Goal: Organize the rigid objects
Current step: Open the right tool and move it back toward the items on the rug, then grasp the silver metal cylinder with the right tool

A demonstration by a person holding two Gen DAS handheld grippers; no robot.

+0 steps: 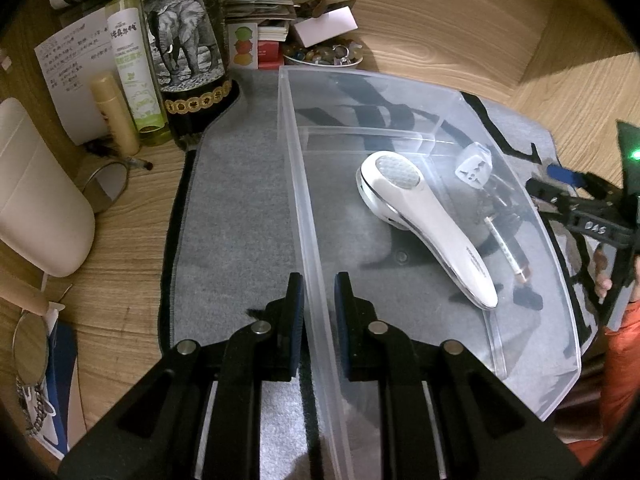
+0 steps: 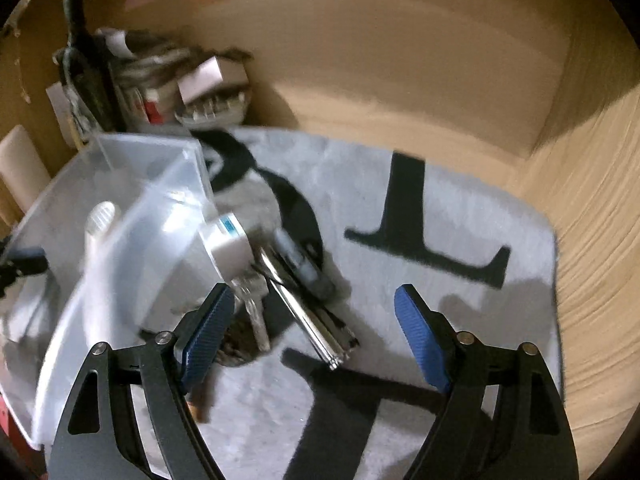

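Left gripper [image 1: 319, 298] clamped on the near left wall of the clear plastic bin [image 1: 560, 264], one blue pad either side of the wall. Bin resting on a grey felt mat [image 1: 236, 200] over a wooden desk [image 1: 120, 264]; inside the bin, a white handheld device [image 1: 428, 224] lying diagonally, head toward the far side; far right of it a white plug adapter [image 1: 474, 170]; to its right a thin syringe-like item [image 1: 506, 252], seen through the plastic, exact compartment unclear. Right gripper [image 2: 316, 320] spread wide, nothing between the pads, hovering above the mat just right of the bin; view blurred. Below it on the mat, outside the bin: a white charger block [image 2: 230, 246], a key [image 2: 256, 316], a folded metal tool [image 2: 308, 320], a small dark-capped tube [image 2: 300, 260], all bunched together and touching. Far left on the desk: an elephant-label bottle [image 1: 188, 64], a green spray bottle [image 1: 134, 60].
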